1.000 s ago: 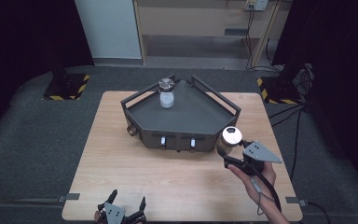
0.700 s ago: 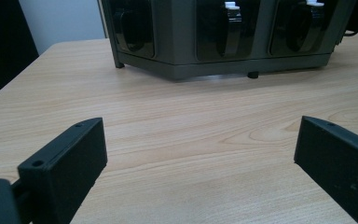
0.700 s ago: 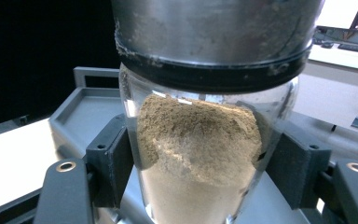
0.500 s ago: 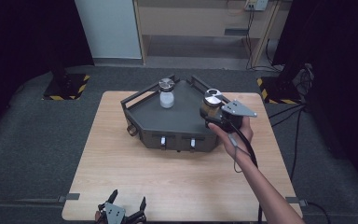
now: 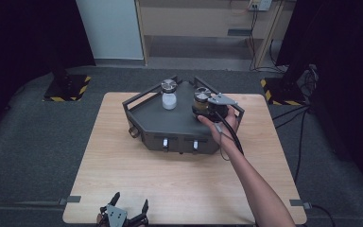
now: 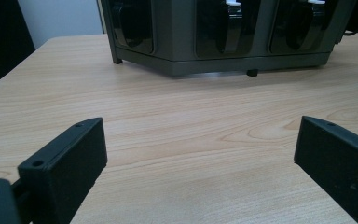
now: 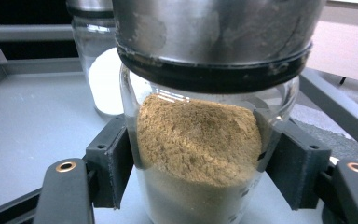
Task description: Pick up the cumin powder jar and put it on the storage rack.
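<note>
The left gripper [image 5: 128, 208] sits at the near edge of the desk [image 5: 123, 156], left of centre, its jaws standing wide apart with nothing but bare wood between them; in the left gripper view the two black pads [image 6: 65, 161] frame the desk top, with the front of the dark rack [image 6: 223, 42] beyond. That grey rack [image 5: 170, 125] stands on the far half of the desk, its flat top ringed by a low rail. On its far left part stands a jar of white powder [image 5: 169, 93] with a metal lid, upright and free of either gripper. To the right of it, over the right part of the rack top, the right gripper [image 5: 199, 109] is clamped on a jar of brown powder [image 5: 201, 97], held by the person's hand [image 5: 223, 124]. In the right gripper view the pads [image 7: 112, 158] press on both sides of the glass jar of brown powder [image 7: 198, 140], below its metal lid [image 7: 214, 28]; the jar is upright, and the jar of white powder [image 7: 103, 70] stands just behind it to the left.
</note>
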`<state>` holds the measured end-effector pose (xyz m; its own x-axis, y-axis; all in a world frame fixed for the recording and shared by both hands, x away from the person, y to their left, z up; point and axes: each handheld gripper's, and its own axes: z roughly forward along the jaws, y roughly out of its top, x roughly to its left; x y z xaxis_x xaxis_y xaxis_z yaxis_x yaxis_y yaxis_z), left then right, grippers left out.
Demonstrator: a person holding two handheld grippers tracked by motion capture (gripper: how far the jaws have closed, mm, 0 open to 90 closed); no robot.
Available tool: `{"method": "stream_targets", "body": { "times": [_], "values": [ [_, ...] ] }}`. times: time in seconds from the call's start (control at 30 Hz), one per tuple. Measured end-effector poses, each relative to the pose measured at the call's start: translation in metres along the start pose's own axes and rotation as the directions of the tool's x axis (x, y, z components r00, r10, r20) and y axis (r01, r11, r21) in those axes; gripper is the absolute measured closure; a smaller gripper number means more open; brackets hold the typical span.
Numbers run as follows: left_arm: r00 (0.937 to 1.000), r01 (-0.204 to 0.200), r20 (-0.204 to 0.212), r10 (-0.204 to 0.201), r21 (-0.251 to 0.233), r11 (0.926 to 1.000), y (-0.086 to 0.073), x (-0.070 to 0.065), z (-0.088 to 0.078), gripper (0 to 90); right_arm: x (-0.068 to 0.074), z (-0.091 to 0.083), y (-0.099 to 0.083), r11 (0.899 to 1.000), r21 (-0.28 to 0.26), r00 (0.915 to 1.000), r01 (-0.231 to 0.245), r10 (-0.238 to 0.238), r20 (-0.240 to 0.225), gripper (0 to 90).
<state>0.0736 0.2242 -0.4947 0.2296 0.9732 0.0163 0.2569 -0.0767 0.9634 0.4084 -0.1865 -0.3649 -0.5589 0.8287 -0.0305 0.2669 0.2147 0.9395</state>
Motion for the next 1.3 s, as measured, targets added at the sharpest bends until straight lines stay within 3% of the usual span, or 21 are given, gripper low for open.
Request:
{"method": "stream_targets", "body": {
  "times": [0.43,0.6,0.77,1.0,1.3],
  "values": [
    [1.0,0.0,0.004,0.0,0.001,1.0,0.0,0.0,0.001,1.4,0.005,0.009,0.006,0.997,0.058,0.9991,0.042,-0.042,0.003,30.7],
    [1.0,-0.001,0.004,0.001,0.0,1.0,0.0,0.0,0.001,1.4,0.006,0.009,0.007,0.998,0.063,0.9994,0.032,-0.032,0.01,30.4],
    [1.0,-0.003,0.002,0.003,-0.002,1.0,0.0,0.0,0.0,1.4,0.007,0.008,0.006,0.998,0.058,0.9995,0.013,-0.015,0.027,21.4],
    [0.9999,-0.009,-0.009,0.009,0.0,1.0,0.0,0.001,0.0,1.4,0.005,-0.008,0.007,0.999,0.036,0.9995,-0.004,0.003,0.032,18.5],
    [0.9997,-0.015,-0.017,0.015,-0.006,0.9999,0.0,-0.001,-0.001,1.4,0.007,-0.043,-0.001,1.0,-0.014,0.9995,-0.018,0.019,0.027,18.6]
  ]
}}
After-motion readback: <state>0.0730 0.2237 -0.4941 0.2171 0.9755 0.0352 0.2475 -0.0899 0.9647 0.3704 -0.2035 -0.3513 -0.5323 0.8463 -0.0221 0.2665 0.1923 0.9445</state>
